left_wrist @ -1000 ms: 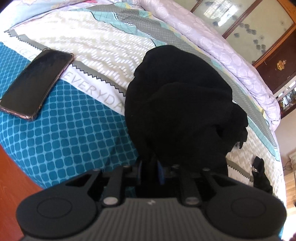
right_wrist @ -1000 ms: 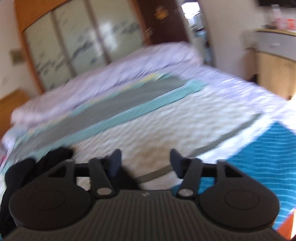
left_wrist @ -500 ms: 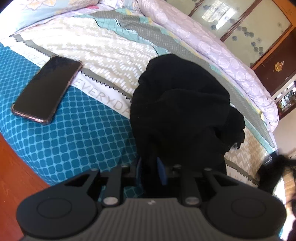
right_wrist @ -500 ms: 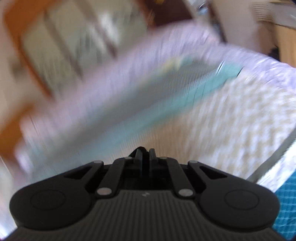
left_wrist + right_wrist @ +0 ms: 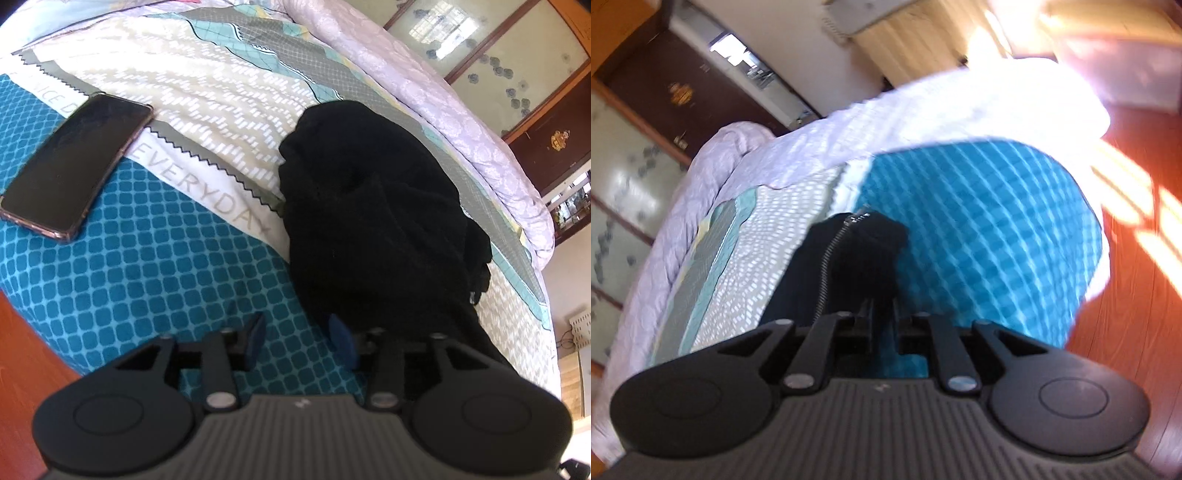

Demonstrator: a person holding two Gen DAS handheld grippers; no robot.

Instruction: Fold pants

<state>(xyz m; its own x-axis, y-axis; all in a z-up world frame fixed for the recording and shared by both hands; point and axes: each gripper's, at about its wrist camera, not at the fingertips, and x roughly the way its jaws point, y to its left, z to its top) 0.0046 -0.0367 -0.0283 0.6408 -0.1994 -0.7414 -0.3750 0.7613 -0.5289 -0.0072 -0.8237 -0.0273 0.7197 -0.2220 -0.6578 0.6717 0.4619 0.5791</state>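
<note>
Black pants; teal-checked bedspread; black phone.

The left gripper was spread open, its two blue-padded fingers well apart with nothing between them, angled downward. The right-hand finger lay just beside black cloth at its outer side. The right gripper was closed, its jaws pinched together on a fold of black fabric, with a zipper running up just left of them.
</note>
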